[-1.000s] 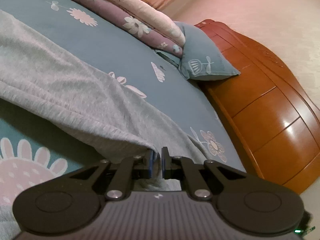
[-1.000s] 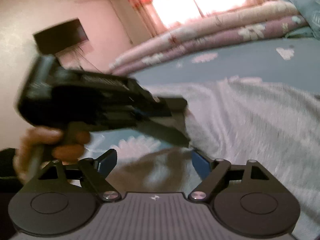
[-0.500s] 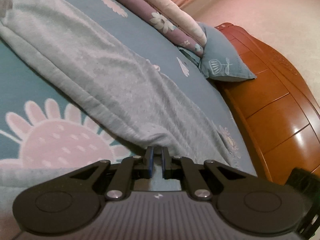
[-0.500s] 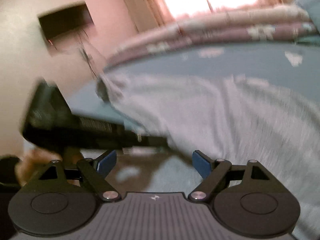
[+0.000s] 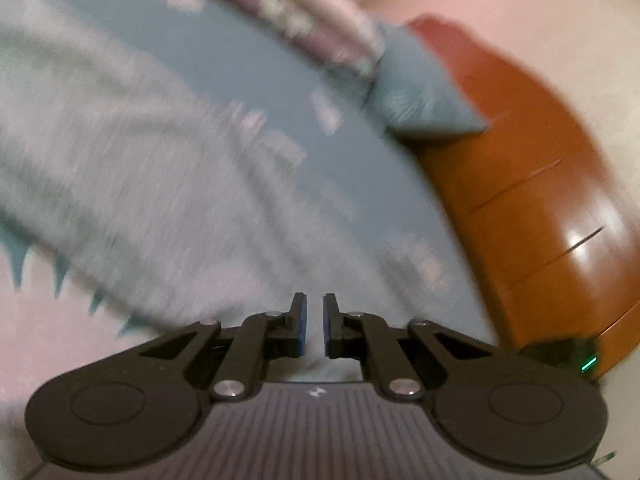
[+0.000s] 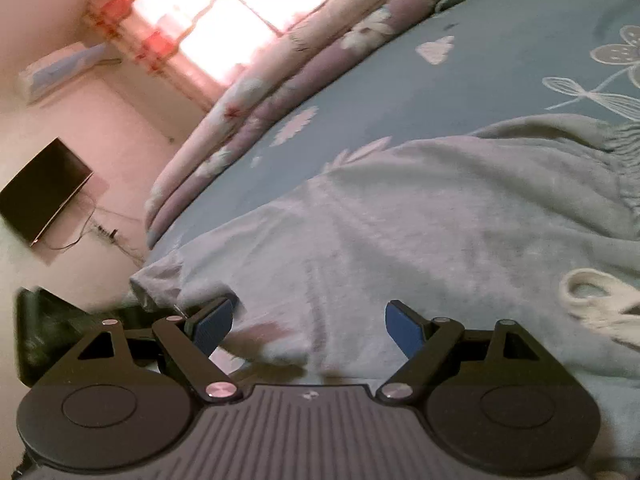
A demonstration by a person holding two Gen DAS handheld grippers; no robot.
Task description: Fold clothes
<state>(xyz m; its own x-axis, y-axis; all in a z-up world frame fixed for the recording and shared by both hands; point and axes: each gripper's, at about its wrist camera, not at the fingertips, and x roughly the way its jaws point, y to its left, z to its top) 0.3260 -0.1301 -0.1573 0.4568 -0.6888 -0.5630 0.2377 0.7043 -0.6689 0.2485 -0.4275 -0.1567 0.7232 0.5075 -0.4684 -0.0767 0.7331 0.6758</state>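
The grey garment (image 6: 420, 232) lies spread across the blue flowered bed sheet (image 6: 460, 80), its white drawstring (image 6: 592, 300) at three o'clock in my right view. My left claw (image 5: 312, 326) is clenched, a fold of the grey cloth between its pads as far as the blur lets me see. My right claw (image 6: 308, 328) hangs released above the cloth, jaws wide apart. Rolled quilts (image 6: 280, 92) lie at twelve o'clock, the wooden headboard (image 5: 540, 208) at three.
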